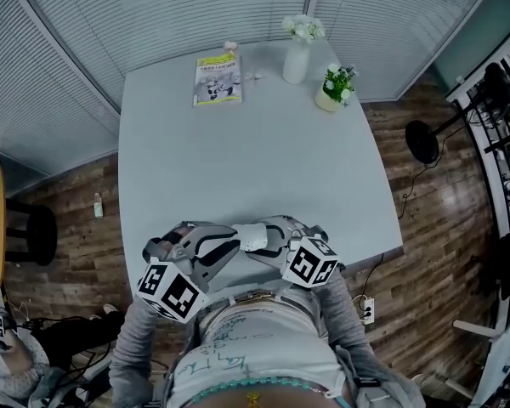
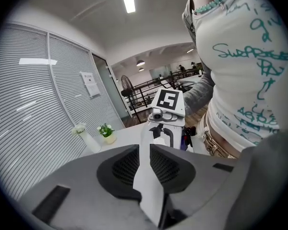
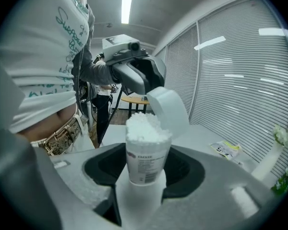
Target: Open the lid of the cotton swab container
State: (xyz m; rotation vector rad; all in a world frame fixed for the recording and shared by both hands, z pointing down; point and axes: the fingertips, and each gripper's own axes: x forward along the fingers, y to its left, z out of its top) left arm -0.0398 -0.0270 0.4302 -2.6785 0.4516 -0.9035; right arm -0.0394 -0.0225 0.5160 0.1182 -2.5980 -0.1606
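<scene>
A clear cotton swab container [image 3: 145, 159] with a printed label stands upright between the jaws of my right gripper [image 3: 145, 157], which is shut on its body. White swabs [image 3: 145, 125] fill its uncovered mouth. The white lid [image 3: 168, 110] is tilted up and back at the far rim, with my left gripper [image 3: 140, 76] shut on it from above. In the left gripper view the lid [image 2: 151, 186] runs edge-on between the pads of the left gripper [image 2: 150, 150], and the right gripper's marker cube [image 2: 169, 101] shows beyond it. In the head view both grippers meet at the container [image 1: 253, 238] near the table's front edge.
The grey table [image 1: 255, 160] carries a booklet [image 1: 216, 80], a white vase of flowers [image 1: 296, 58] and a small potted plant [image 1: 333, 87] along its far side. A floor fan [image 1: 422, 141] stands on the wood floor to the right. Window blinds close the back.
</scene>
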